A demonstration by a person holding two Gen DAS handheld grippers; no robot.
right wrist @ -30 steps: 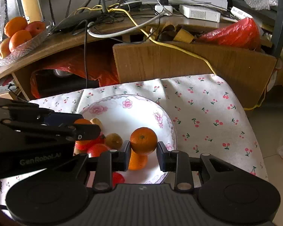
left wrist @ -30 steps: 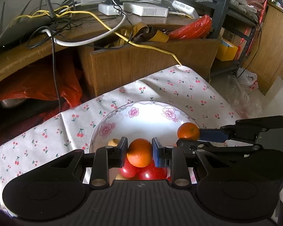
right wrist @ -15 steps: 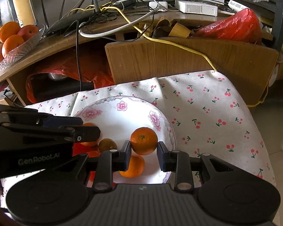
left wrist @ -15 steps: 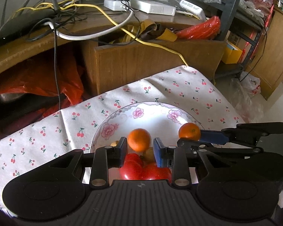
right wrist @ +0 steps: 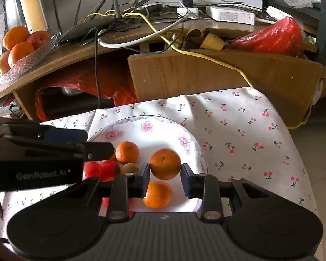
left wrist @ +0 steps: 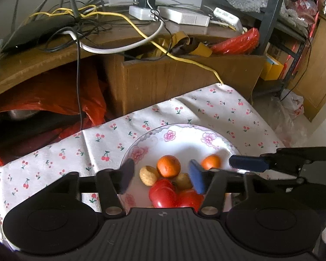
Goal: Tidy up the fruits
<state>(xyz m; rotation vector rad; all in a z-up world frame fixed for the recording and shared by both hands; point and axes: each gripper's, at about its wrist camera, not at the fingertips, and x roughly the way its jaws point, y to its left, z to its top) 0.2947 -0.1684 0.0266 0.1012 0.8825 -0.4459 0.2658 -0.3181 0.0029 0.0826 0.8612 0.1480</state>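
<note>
A: On the flowered plate, the fruit sits heaped at the near side. The left gripper is opening its fingers, wide apart now, nothing pressed between them; one orange lies free on the plate beyond the tips.

B: And the right gripper?

A: Opening too, its fingers only just apart; another orange sits between them, and I can't tell whether the pads touch it. I'd let the fingers spread fully, then lift straight back so nothing rolls.

B: Count?

A: Three oranges, two or three red fruits, two small brown ones, all on the cherry-print cloth over the worktop.
</note>
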